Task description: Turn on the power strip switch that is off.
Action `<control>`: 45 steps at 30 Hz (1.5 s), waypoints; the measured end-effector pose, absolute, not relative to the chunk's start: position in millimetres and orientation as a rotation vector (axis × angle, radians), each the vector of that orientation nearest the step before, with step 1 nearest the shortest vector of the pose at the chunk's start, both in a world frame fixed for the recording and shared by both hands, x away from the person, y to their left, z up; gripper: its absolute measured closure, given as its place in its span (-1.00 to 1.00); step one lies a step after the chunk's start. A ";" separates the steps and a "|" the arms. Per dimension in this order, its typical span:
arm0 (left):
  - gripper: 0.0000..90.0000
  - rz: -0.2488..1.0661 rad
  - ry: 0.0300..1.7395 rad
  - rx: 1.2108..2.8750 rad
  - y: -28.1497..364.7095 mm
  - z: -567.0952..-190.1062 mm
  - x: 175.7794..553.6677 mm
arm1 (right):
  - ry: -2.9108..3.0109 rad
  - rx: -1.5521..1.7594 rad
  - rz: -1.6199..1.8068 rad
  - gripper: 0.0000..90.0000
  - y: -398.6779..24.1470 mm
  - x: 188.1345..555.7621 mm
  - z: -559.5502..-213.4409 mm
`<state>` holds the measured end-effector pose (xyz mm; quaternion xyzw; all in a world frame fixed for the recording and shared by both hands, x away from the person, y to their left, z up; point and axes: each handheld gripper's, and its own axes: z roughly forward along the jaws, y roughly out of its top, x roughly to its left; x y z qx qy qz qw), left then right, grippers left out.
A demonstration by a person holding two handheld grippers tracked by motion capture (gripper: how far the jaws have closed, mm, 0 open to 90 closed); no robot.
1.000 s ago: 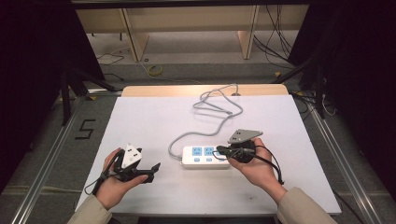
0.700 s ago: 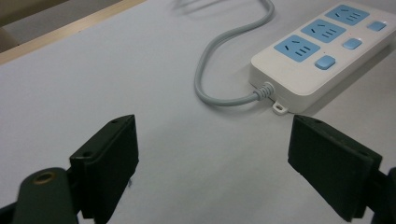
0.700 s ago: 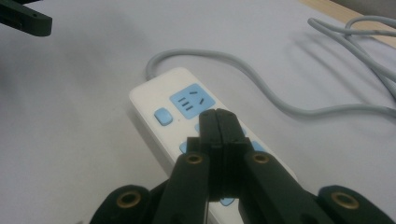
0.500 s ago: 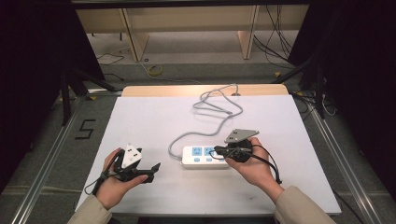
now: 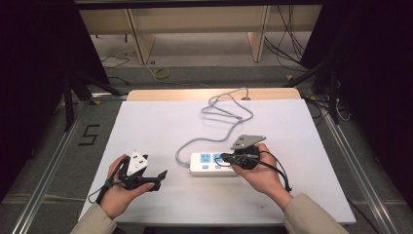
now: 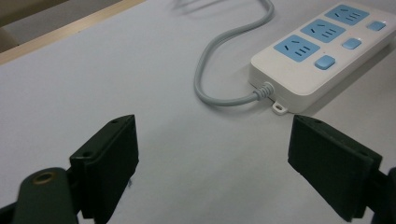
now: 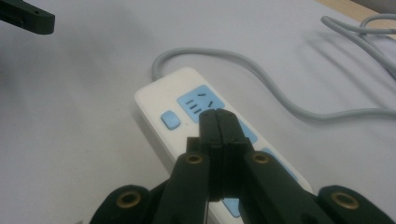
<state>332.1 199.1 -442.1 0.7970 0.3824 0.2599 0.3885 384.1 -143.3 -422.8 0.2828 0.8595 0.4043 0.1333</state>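
Observation:
A white power strip (image 5: pixel 209 163) with blue sockets and blue switches lies near the middle of the white table, its grey cable (image 5: pixel 229 109) curling off toward the far edge. My right gripper (image 5: pixel 223 158) is shut with nothing between its jaws, and its tips hover over the strip's blue sockets (image 7: pixel 201 103). In the right gripper view the shut tips (image 7: pixel 218 122) cover part of the strip (image 7: pixel 159 100). My left gripper (image 5: pixel 158 178) stands open near the table's front left, apart from the strip (image 6: pixel 322 51). The cable (image 6: pixel 219 65) leaves the strip's near end in that view.
The white table top (image 5: pixel 160 122) has a wooden strip (image 5: pixel 165 94) along its far edge. Metal rails (image 5: pixel 53 161) run along both sides on the floor. Wooden shelving (image 5: pixel 195 19) and loose cables stand beyond the table.

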 end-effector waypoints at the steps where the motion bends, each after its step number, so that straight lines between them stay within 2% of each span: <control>1: -0.65 0.661 0.972 2.027 199.1 -442.1 332.1 | 2.495 0.820 1.172 1.00 -142.8 384.2 -422.9; 45: -0.65 0.657 0.972 2.027 198.7 -442.3 332.1 | 2.544 0.799 1.157 1.00 -122.1 389.2 -427.9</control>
